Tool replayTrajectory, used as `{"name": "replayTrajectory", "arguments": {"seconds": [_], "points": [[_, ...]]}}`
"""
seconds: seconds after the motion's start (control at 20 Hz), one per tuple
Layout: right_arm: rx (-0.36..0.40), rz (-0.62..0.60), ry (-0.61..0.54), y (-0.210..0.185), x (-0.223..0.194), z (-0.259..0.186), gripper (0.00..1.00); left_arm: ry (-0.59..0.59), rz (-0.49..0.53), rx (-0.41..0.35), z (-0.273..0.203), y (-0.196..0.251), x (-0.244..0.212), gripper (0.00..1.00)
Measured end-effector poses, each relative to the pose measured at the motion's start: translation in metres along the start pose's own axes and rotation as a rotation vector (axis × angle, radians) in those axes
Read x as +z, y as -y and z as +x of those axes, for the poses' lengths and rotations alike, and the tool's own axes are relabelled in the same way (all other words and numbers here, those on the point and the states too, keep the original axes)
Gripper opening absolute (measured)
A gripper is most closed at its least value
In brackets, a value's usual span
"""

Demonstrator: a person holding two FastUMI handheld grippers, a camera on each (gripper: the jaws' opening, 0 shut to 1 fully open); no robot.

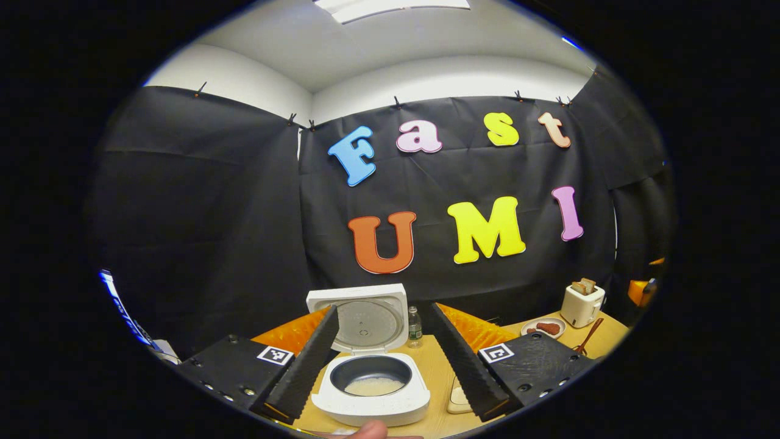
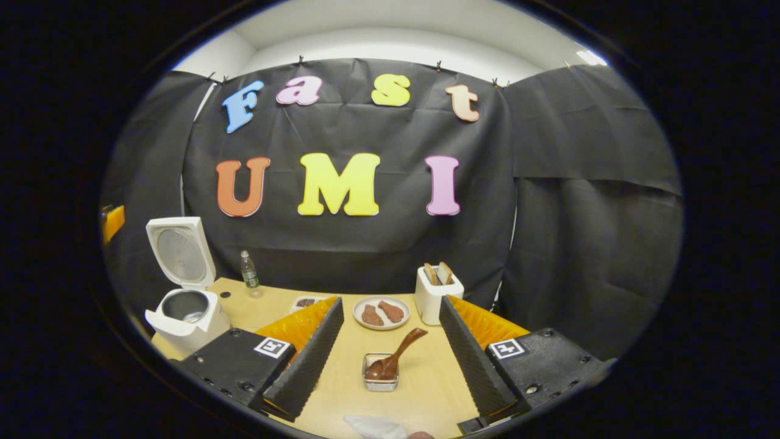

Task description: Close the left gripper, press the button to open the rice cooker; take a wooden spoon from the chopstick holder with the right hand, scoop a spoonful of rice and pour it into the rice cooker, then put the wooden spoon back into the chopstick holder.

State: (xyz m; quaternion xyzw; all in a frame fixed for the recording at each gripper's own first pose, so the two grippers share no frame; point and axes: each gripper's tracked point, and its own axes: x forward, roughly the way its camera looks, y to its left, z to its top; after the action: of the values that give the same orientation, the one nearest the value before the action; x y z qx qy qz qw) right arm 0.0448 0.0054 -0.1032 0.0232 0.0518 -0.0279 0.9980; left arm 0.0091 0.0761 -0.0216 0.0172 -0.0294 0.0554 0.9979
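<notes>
The white rice cooker (image 1: 372, 405) stands open just ahead of my left gripper (image 1: 384, 310), its lid (image 1: 365, 317) upright and white rice in the dark inner pot (image 1: 373, 385). The left fingers are spread wide on either side of the cooker and hold nothing. In the right gripper view the wooden spoon (image 2: 399, 353) rests with its bowl in a small square holder (image 2: 380, 373), handle leaning up to the right. My right gripper (image 2: 391, 302) is open, with the holder on the table between its fingers and untouched. The open cooker (image 2: 186, 314) stands at the far left of that view.
A toaster (image 2: 436, 292) with bread and a plate (image 2: 382, 313) of brown food sit behind the holder. A small bottle (image 2: 248, 271) stands beside the cooker, and a small dish (image 2: 304, 302) lies near the left finger. The wooden table (image 2: 420, 396) ends at the black cloth wall.
</notes>
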Motion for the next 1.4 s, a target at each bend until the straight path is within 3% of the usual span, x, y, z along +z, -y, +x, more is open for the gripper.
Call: {"name": "replayTrajectory", "arguments": {"seconds": [0.35,0.55,0.6,0.65,0.8,1.25,1.35,1.4], "points": [[-0.024,0.114,-0.147,0.022,-0.101,0.078,1.0,-0.02,0.036,-0.025,-0.001,0.012,-0.008,0.95],[-0.027,0.194,-0.207,0.027,-0.141,0.128,1.0,-0.036,0.042,-0.038,-0.003,0.02,-0.017,0.95],[-0.029,0.223,-0.225,0.026,-0.15,0.141,1.0,-0.04,0.042,-0.033,-0.002,0.019,-0.02,0.9],[-0.025,0.24,-0.24,0.025,-0.157,0.154,1.0,-0.041,0.045,-0.034,-0.003,0.02,-0.019,0.95],[-0.028,0.27,-0.282,0.027,-0.178,0.185,0.99,-0.037,0.047,-0.029,-0.004,0.021,-0.019,0.95],[0.039,0.344,-0.316,0.016,-0.186,0.241,0.97,-0.075,0.059,-0.014,0.002,0.021,-0.035,0.95],[0.058,0.348,-0.305,0.013,-0.18,0.246,0.92,-0.082,0.058,-0.009,0.003,0.02,-0.037,0.95],[0.067,0.348,-0.306,0.013,-0.179,0.247,0.8,-0.086,0.058,-0.009,0.004,0.02,-0.038,0.95]]}}
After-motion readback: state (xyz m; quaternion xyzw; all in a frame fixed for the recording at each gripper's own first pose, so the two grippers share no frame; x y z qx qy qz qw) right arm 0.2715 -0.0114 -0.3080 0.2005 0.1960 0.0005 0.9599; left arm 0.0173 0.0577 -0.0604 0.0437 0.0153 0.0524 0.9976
